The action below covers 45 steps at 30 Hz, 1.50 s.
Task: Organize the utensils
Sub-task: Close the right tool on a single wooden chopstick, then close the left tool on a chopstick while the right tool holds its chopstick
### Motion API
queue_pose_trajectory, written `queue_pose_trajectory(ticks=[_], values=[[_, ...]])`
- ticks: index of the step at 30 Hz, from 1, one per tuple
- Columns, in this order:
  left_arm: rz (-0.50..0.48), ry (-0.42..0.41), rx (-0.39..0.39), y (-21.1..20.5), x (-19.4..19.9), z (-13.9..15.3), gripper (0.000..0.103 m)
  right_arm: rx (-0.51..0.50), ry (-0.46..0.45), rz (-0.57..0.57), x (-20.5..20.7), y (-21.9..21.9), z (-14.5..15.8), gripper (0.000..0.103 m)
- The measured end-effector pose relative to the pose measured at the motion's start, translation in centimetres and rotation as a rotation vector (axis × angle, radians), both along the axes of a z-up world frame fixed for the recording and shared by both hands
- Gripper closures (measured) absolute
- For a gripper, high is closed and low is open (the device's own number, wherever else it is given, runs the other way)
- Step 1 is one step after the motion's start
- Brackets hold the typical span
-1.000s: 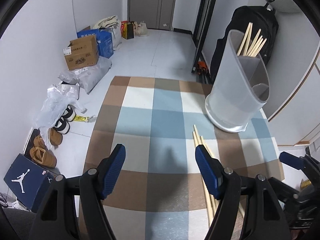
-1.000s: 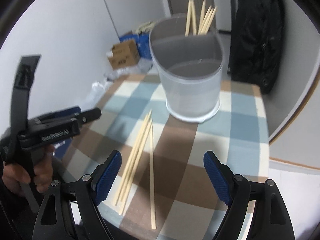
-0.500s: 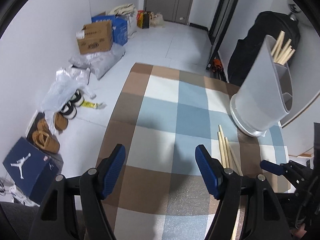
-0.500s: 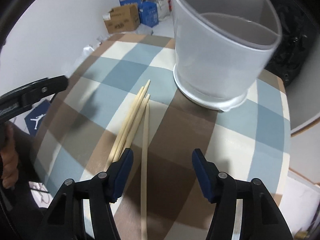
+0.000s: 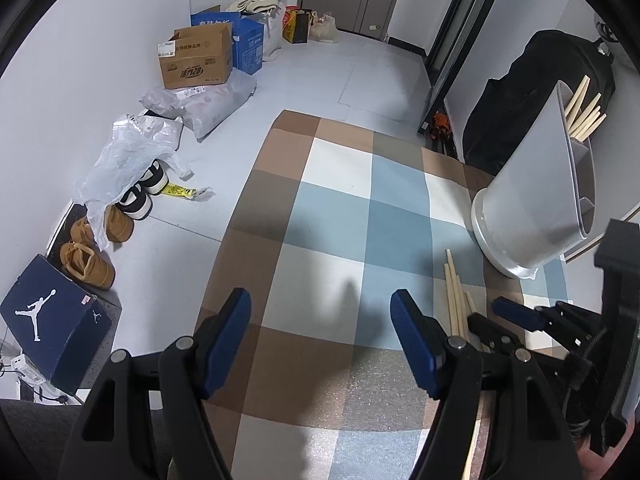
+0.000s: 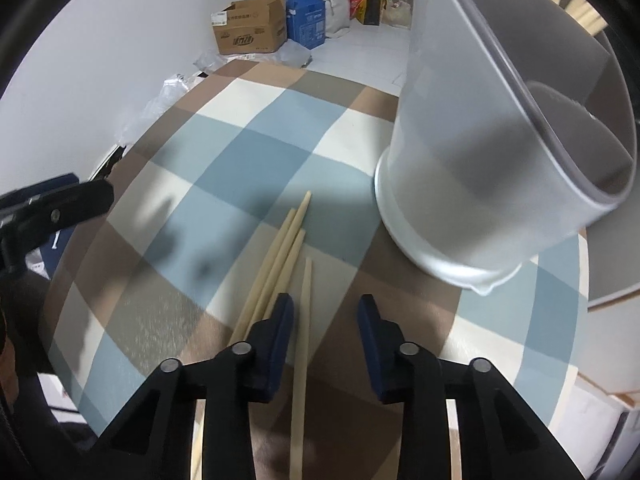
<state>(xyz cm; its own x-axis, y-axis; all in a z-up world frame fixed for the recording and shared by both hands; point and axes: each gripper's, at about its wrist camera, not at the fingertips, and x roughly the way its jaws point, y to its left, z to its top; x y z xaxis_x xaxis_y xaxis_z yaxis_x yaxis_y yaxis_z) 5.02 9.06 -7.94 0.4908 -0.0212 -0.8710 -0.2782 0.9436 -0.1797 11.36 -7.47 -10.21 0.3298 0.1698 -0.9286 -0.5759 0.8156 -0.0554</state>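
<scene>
Several wooden chopsticks (image 6: 280,252) lie on the checked tablecloth (image 6: 224,148); they also show in the left wrist view (image 5: 454,292). A single chopstick (image 6: 303,340) lies between the jaws of my right gripper (image 6: 325,312), which is low over the table, half open and not touching it. A grey divided utensil holder (image 6: 480,160) stands to the right, with more chopsticks (image 5: 586,114) in its far compartment. My left gripper (image 5: 320,312) is open and empty, left of the chopsticks. The right gripper shows in the left wrist view (image 5: 516,320).
The round table's edge (image 5: 224,240) drops to a floor with cardboard boxes (image 5: 196,58), bags, shoes (image 5: 86,264) and a shoe box (image 5: 52,324). A black backpack (image 5: 532,96) stands behind the holder.
My right gripper has dropped toward the table and narrowed its jaws around the single chopstick. My left gripper has drifted left, away from the holder.
</scene>
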Motion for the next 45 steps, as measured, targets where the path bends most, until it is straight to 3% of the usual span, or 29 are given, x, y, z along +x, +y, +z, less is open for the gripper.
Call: queue_pose_trajectory(ticks=[4,10,16,24,31,36,45], values=[[0.002,0.0,0.008,0.2,-0.1,0.0,0.035,0.017,-0.007,-0.022,0.5,0.3,0.1,0.077],[0.016,0.016,-0.002,0.8,0.0,-0.4,0.035,-0.006,-0.031,0.027,0.2,1.2,0.2,0.099],[0.013,0.044,-0.039,0.7,0.3,-1.0,0.035,0.032,-0.012,0.028,0.2,0.2,0.5,0.1],[-0.076,0.107,-0.103,-1.5,0.6,-1.9,0.035,0.21,-0.07,-0.053,-0.3,-5.4,5.2,0.1],[-0.184,0.132,-0.049,-4.8,1.5,-1.5,0.035,0.346,-0.142,-0.079,-2.1,-9.0,9.1,0.1],[-0.198,0.182,-0.049,-5.7,1.8,-2.3,0.035,0.406,-0.189,-0.074,-2.8,-10.6,11.1,0.1],[-0.191,0.204,0.013,-6.7,1.8,-2.3,0.035,0.495,-0.203,-0.117,-2.2,-12.3,11.2,0.1]])
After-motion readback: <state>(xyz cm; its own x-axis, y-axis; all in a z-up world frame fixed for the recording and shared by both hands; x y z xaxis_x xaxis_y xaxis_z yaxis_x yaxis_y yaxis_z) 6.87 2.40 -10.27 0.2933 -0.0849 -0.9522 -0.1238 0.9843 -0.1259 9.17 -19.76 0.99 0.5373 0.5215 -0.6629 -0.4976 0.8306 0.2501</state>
